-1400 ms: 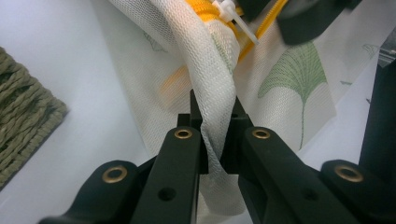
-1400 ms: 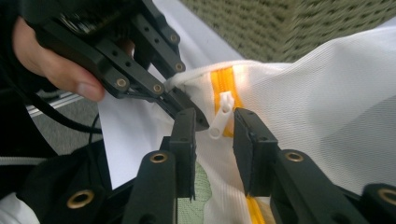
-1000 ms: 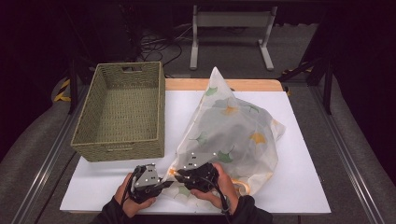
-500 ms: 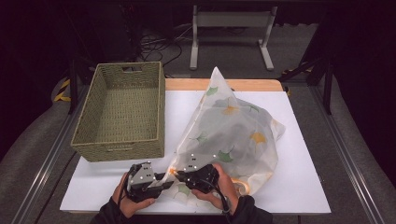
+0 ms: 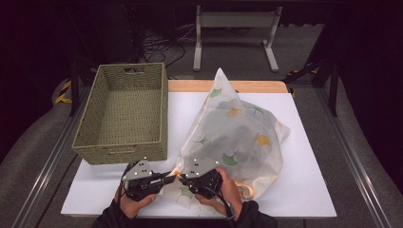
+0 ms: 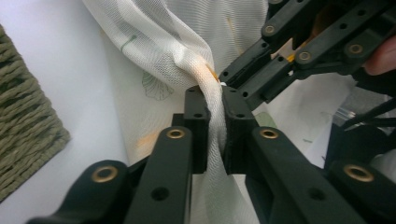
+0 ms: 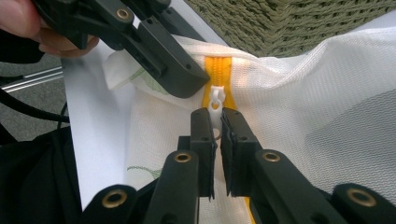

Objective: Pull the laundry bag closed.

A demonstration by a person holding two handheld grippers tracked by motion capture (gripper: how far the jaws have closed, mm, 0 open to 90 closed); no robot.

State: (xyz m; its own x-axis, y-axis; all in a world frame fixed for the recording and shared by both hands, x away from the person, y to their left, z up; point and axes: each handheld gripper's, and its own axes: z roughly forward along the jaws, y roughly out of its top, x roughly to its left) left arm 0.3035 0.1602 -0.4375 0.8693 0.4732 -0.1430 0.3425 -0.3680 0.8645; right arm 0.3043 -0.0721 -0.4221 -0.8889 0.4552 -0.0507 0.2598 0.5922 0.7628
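Leftmost, the wicker basket (image 5: 122, 114) sits untouched on the tabletop (image 5: 313, 190); the left gripper (image 6: 214, 109), its jaws just re-closed, pinches bunched mesh of the laundry bag (image 5: 235, 137). Just right, the right gripper (image 7: 216, 128) clamps the white zipper pull (image 7: 216, 101), the yellow zipper (image 7: 219, 70) running straight ahead; otherwise everything sits as before.

We see a sheer mesh cloth bag (image 5: 233, 137) (yellow zip (image 7: 219, 70), white plastic pull (image 7: 215, 105)) beside a rough woven basket (image 5: 124, 114).

woven basket (image 5: 124, 114), white table (image 5: 313, 185), metal stand (image 5: 235, 28)
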